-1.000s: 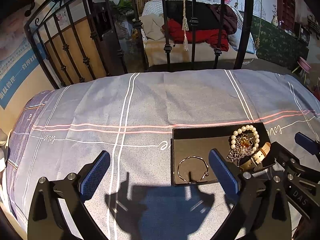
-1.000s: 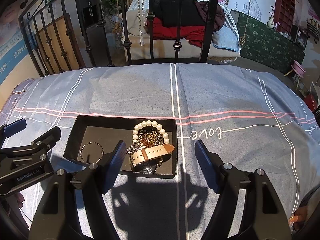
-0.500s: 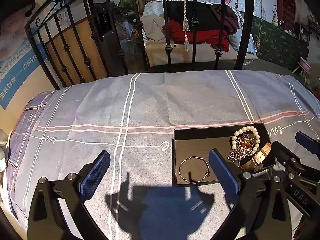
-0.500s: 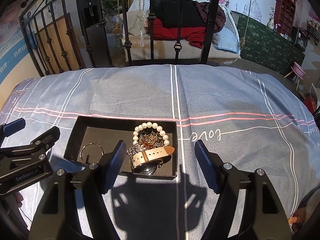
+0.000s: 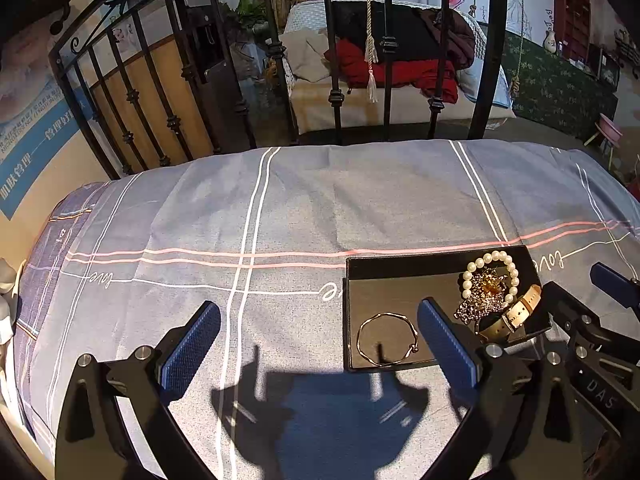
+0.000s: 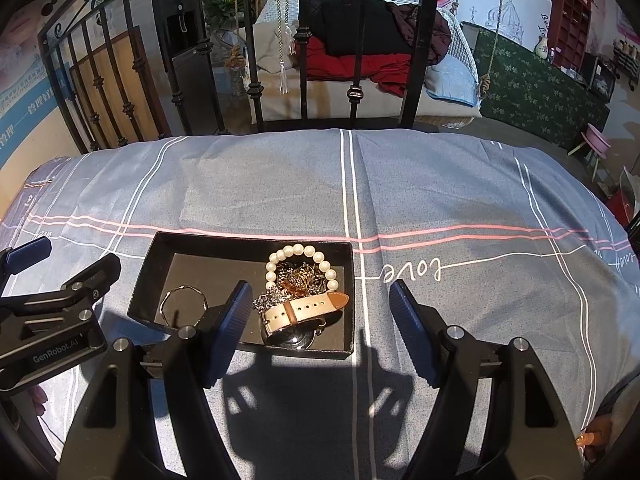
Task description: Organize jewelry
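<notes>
A black tray (image 5: 400, 268) (image 6: 160, 258) lies on the grey bedspread. In it are a thin gold bangle (image 5: 387, 338) (image 6: 184, 304) at its left, and a pile at its right: a pearl bracelet (image 5: 492, 258) (image 6: 296, 250), a sparkly chain tangle (image 5: 482, 300) (image 6: 296, 280) and a beige-strapped watch (image 5: 516, 312) (image 6: 304, 308). My left gripper (image 5: 320, 344) is open and empty, hovering at the tray's near left. My right gripper (image 6: 324, 328) is open and empty, above the tray's near right corner.
The grey bedspread (image 5: 280, 208) with white and pink lines covers the bed. A black iron bed frame (image 5: 336, 80) stands at its far edge. Beyond it is a couch with red and black clothes (image 6: 360, 52).
Both grippers have drawn slightly nearer to the tray. Both stay open and the jewelry has not moved.
</notes>
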### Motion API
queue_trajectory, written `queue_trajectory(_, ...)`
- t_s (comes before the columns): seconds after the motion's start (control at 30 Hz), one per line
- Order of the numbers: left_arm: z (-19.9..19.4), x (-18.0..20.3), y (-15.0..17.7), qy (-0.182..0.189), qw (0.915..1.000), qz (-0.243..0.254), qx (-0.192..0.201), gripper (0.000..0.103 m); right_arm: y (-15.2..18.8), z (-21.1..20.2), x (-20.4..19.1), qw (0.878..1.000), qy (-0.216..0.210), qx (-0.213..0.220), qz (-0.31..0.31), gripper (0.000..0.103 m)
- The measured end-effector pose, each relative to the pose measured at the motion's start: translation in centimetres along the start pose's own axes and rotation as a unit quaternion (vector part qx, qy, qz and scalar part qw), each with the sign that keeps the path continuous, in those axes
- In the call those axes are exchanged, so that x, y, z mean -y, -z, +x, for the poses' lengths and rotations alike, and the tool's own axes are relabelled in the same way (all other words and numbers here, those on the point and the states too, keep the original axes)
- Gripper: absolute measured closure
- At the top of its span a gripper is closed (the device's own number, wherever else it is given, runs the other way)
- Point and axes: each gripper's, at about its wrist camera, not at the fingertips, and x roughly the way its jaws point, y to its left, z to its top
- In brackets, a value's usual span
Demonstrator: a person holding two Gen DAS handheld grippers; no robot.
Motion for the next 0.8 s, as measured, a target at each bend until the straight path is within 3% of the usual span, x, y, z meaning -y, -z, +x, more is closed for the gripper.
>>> queue_trajectory(0.67,-0.16,-0.26,0.17,0.008,0.9998,-0.017,0.003,0.006,0.53,0.11,0.16,1.000,0.000,-0.003,0.000,0.032)
queue_trajectory(0.8,-0.26,0.05,0.32,-0.035,0.9993,-0.011,0.012,0.006,0.80,0.12,0.21,1.000,0.001,-0.005,-0.001,0.032)
